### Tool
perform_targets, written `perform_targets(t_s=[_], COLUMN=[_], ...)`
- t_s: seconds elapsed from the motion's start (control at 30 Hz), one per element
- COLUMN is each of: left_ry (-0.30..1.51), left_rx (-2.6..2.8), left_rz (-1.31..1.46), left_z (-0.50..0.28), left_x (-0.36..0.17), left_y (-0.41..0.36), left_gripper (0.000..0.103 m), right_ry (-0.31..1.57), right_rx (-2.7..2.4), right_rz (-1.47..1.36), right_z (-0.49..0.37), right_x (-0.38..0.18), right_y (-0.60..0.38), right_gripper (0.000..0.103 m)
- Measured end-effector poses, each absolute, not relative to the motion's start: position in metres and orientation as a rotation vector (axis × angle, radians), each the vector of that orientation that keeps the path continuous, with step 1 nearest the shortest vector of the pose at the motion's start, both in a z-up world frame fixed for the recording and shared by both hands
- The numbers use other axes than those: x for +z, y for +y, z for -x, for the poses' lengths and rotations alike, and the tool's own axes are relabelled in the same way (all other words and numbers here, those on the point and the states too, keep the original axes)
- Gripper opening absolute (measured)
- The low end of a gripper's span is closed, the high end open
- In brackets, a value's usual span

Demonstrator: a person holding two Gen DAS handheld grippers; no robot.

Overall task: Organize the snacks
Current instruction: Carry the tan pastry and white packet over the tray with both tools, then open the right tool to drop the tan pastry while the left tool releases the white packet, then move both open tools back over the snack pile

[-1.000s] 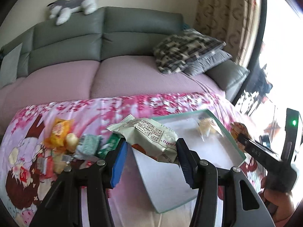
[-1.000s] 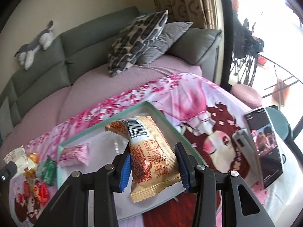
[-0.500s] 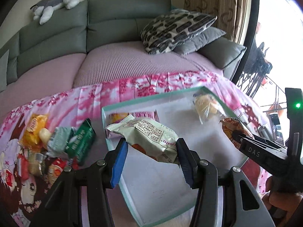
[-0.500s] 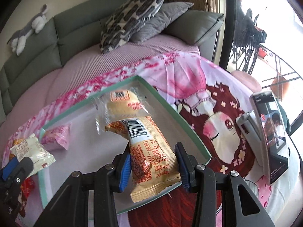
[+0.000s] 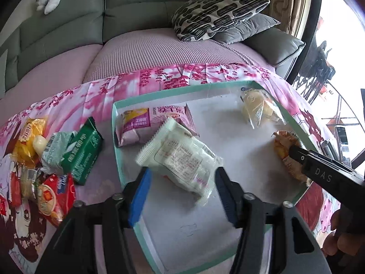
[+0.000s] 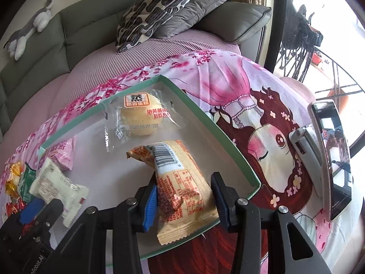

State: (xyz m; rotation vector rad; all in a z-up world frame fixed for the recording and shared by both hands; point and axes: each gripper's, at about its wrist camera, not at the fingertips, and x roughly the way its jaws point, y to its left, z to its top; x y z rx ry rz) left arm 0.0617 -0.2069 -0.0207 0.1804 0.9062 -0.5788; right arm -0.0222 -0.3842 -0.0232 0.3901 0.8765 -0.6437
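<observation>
A shallow white tray with a teal rim (image 5: pixel 115 118) (image 6: pixel 205 118) lies on a pink cartoon blanket. My left gripper (image 5: pixel 181 182) is shut on a white snack packet (image 5: pixel 180 157), held low over the tray's left part; it also shows in the right wrist view (image 6: pixel 57 187). My right gripper (image 6: pixel 184 196) is shut on an orange-printed snack packet (image 6: pixel 180 182) over the tray's right part, seen from the left wrist (image 5: pixel 285 150). In the tray lie a pink packet (image 5: pixel 152 123) and a clear-wrapped yellow bun (image 6: pixel 139 116).
Several loose snacks lie left of the tray: a green packet (image 5: pixel 83 150), a yellow packet (image 5: pixel 28 137), red packets (image 5: pixel 57 194). A phone on a stand (image 6: pixel 328 150) stands right of the tray. A grey sofa with cushions (image 5: pixel 216 13) is behind.
Both grippers have moved forward and down over the tray with their packets still held. The tray and the bun now look closer and larger.
</observation>
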Motion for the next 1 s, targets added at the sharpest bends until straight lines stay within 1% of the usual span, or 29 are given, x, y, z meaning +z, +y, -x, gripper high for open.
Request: perform_targets(t_s=[0.03, 0.1, 0.2, 0.27, 0.3, 0.37, 0.4, 0.43, 0.57, 0.63, 0.77, 0.87, 0.9, 0.93, 0.97, 1.0], left_ry=[0.900, 0.889, 0.876, 0.882, 0.888, 0.912, 0.929, 0.959, 1.030, 1.034, 1.012, 0.992, 0.990, 0.988, 0.984, 0.979], left_rx=[-0.578, -0.577, -0.565, -0.560, -0.549, -0.501, -0.480, -0.456, -0.356, -0.303, -0.226, -0.191, -0.186, -0.182, -0.178, -0.174], left_rz=[-0.180, -0.186, -0.184, -0.169, -0.164, -0.148, -0.137, -0.114, -0.048, -0.035, 0.000, -0.001, 0.002, 0.008, 0.015, 0.019], left_z=[-0.061, -0.058, -0.056, -0.057, -0.058, -0.063, -0.066, -0.070, -0.085, -0.090, -0.095, -0.096, -0.096, -0.098, -0.098, -0.098], left_x=[-0.017, -0.008, 0.003, 0.006, 0.007, 0.004, 0.001, -0.004, -0.021, -0.025, -0.026, -0.024, -0.023, -0.022, -0.020, -0.018], left_y=[-0.207, -0.206, -0.202, -0.198, -0.195, -0.188, -0.185, -0.179, -0.160, -0.150, -0.133, -0.126, -0.125, -0.124, -0.123, -0.121], left_gripper=[0.068, 0.070, 0.075, 0.085, 0.085, 0.086, 0.086, 0.086, 0.086, 0.086, 0.095, 0.095, 0.096, 0.099, 0.102, 0.103], right_ry=[0.875, 0.873, 0.870, 0.865, 0.864, 0.862, 0.861, 0.863, 0.885, 0.902, 0.919, 0.925, 0.928, 0.929, 0.928, 0.926], right_rx=[-0.641, -0.635, -0.629, -0.631, -0.630, -0.626, -0.626, -0.628, -0.619, -0.614, -0.610, -0.589, -0.586, -0.586, -0.585, -0.578], right_rz=[-0.390, -0.385, -0.359, -0.345, -0.341, -0.331, -0.327, -0.324, -0.310, -0.301, -0.304, -0.308, -0.300, -0.292, -0.285, -0.279], right_z=[0.022, 0.022, 0.021, 0.021, 0.021, 0.020, 0.020, 0.019, 0.015, 0.012, 0.009, 0.007, 0.005, 0.004, 0.003, 0.002], right_x=[-0.022, -0.018, -0.012, -0.007, -0.006, -0.003, -0.002, -0.002, -0.005, -0.008, -0.011, -0.013, -0.013, -0.013, -0.013, -0.012], right_y=[-0.384, -0.382, -0.377, -0.374, -0.373, -0.370, -0.369, -0.367, -0.363, -0.360, -0.357, -0.353, -0.350, -0.348, -0.346, -0.343], right_gripper=[0.050, 0.054, 0.055, 0.058, 0.063, 0.065, 0.067, 0.072, 0.078, 0.084, 0.087, 0.094, 0.098, 0.101, 0.102, 0.102])
